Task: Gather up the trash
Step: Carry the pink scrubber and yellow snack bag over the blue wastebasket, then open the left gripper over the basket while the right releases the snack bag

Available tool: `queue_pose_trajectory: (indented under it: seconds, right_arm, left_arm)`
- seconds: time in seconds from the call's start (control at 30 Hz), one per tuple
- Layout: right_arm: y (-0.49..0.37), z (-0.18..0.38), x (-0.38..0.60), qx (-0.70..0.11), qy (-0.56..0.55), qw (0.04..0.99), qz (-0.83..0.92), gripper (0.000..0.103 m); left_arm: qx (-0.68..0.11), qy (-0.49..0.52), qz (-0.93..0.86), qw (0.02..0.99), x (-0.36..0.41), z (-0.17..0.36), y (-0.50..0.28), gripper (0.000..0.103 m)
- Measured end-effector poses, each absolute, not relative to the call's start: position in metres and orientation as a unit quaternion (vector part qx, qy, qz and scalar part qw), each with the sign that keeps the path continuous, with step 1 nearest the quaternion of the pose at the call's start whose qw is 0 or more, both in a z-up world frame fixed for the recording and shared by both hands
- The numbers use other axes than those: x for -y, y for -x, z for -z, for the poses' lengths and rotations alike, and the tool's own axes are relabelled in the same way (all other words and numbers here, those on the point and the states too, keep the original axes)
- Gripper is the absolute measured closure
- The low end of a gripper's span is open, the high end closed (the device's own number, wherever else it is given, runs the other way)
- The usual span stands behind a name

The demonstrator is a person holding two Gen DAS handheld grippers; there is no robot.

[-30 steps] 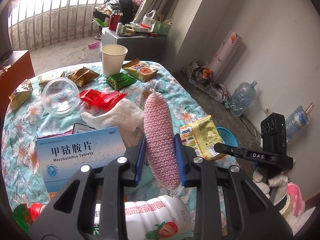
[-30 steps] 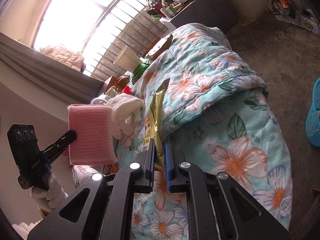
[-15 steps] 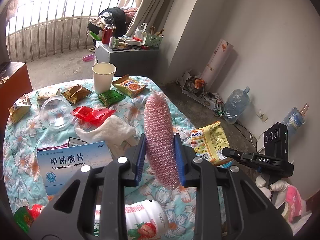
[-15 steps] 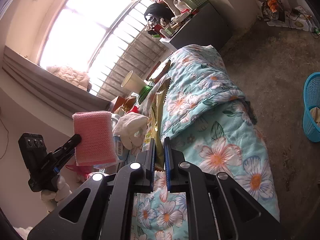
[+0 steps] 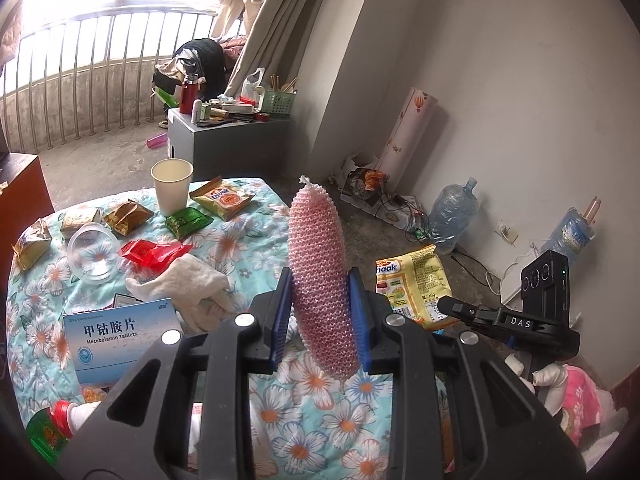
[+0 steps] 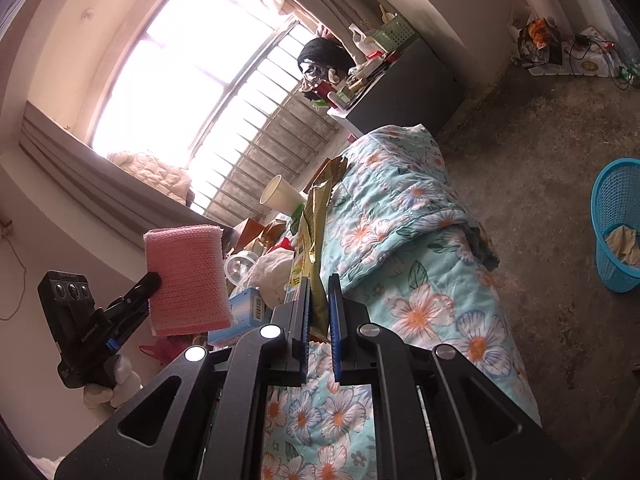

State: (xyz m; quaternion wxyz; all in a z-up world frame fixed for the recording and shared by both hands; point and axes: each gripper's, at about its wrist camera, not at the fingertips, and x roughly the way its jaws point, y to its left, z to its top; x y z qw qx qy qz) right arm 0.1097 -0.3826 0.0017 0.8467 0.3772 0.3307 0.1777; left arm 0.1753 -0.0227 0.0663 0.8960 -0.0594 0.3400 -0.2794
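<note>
Trash is only partly collected: a pink sponge (image 5: 322,280) is pinched in the left gripper (image 5: 320,316) and a yellow snack bag (image 5: 416,284) in the right gripper (image 6: 319,316), both held above the table (image 5: 240,248), neither yet dropped into the blue basket (image 6: 616,208) on the floor, where some paper is already seen. Left on the table are counted one paper cup (image 5: 172,186), one clear lid (image 5: 94,254), one red wrapper (image 5: 154,252), one green packet (image 5: 188,220), one medicine box (image 5: 120,336) and one white cloth (image 5: 188,284).

2 wrist fisheyes close above one shared floral table (image 5: 248,248).
</note>
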Motion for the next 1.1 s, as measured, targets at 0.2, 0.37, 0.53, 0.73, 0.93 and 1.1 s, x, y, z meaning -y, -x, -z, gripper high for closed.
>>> queue_pose_trajectory:
  seconds: [0.2, 0.37, 0.53, 0.73, 0.93, 1.1]
  right_arm:
    - [-0.086, -0.01, 0.413, -0.305, -0.387, 0.856, -0.157, 0.094]
    - [-0.064, -0.006, 0.459, -0.283, -0.39, 0.87, -0.104, 0.094]
    - [-0.041, 0.008, 0.524, -0.268, -0.403, 0.875, -0.021, 0.094]
    - [-0.023, 0.05, 0.595, -0.269, -0.422, 0.86, 0.104, 0.094]
    - [-0.038, 0.123, 0.64, -0.302, -0.456, 0.821, 0.165, 0.094]
    - [-0.064, 0.174, 0.675, -0.321, -0.474, 0.796, 0.195, 0.093]
  left_arm:
    - [-0.342, 0.052, 0.311, 0.885, 0.06, -0.071, -0.167, 0.077]
    - [-0.364, 0.044, 0.35, 0.862, 0.122, -0.065, -0.17, 0.077]
    - [-0.392, 0.028, 0.4, 0.828, 0.208, -0.048, -0.177, 0.077]
    - [-0.449, -0.024, 0.439, 0.778, 0.332, 0.001, -0.194, 0.077]
    - [-0.501, -0.076, 0.449, 0.736, 0.434, 0.077, -0.217, 0.077]
    - [-0.512, -0.109, 0.447, 0.726, 0.496, 0.126, -0.237, 0.076]
